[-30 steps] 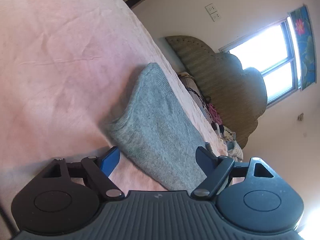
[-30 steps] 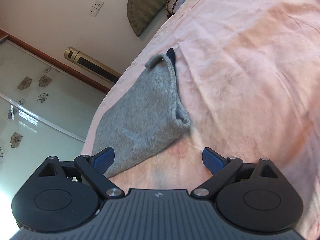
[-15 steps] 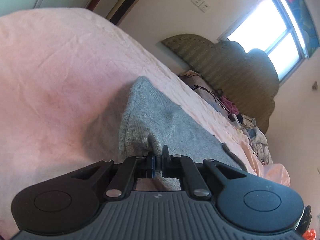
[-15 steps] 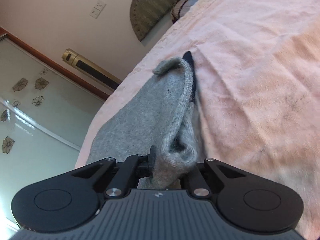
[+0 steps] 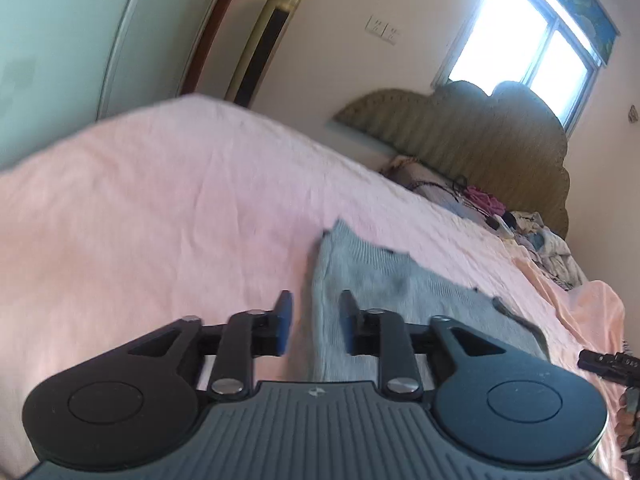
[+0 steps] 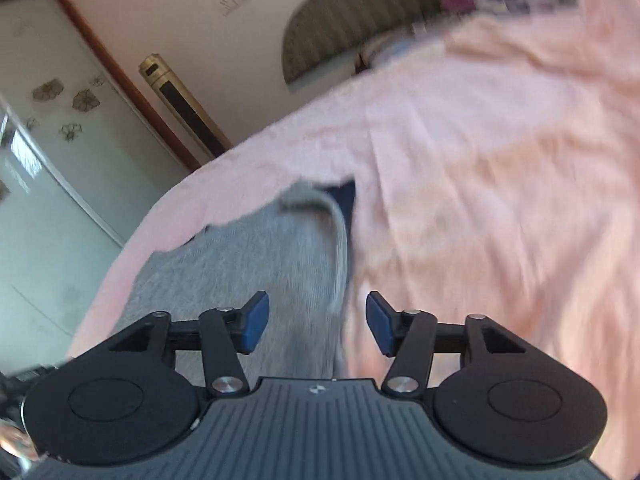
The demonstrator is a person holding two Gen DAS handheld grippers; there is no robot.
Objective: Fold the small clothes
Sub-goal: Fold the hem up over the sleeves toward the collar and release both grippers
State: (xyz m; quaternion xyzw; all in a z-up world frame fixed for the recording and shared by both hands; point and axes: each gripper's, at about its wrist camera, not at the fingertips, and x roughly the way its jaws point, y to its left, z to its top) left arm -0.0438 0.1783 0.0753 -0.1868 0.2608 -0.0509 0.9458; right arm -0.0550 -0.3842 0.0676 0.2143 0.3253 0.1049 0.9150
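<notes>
The grey knit (image 5: 404,300) lies flat on the pink sheet (image 5: 160,220), straight ahead of the left gripper (image 5: 314,326). Its near left edge runs down between the two blue pads (image 5: 285,322), and the rest spreads ahead and to the right of that gripper. The left gripper stands partly open, a clear gap between its pads, and holds nothing; whether a pad brushes the cloth cannot be told through the blur.

From the right gripper (image 6: 318,324) the knit (image 6: 248,264) sits ahead and to the left. Its folded right edge rises as a rolled lip and runs back between the fingers, closer to the left pad (image 6: 254,322) than to the right one. A dark bit of cloth (image 6: 346,198) shows just beyond the far end of that lip. The right gripper is open, wider than the left, and grips nothing.

The sheet (image 6: 500,200) is creased and covers a bed that fills most of both views. Beyond the left gripper stands a scalloped olive headboard (image 5: 480,136) with a heap of clothes and cables (image 5: 500,216) at its foot, a bright window (image 5: 528,40) above it, and wall sockets (image 5: 382,32) to the left of the window. A tall gold and black unit (image 6: 180,108) stands against the wall ahead and left of the right gripper, next to a glass door with flower decals (image 6: 60,120). Both views are motion-blurred.
</notes>
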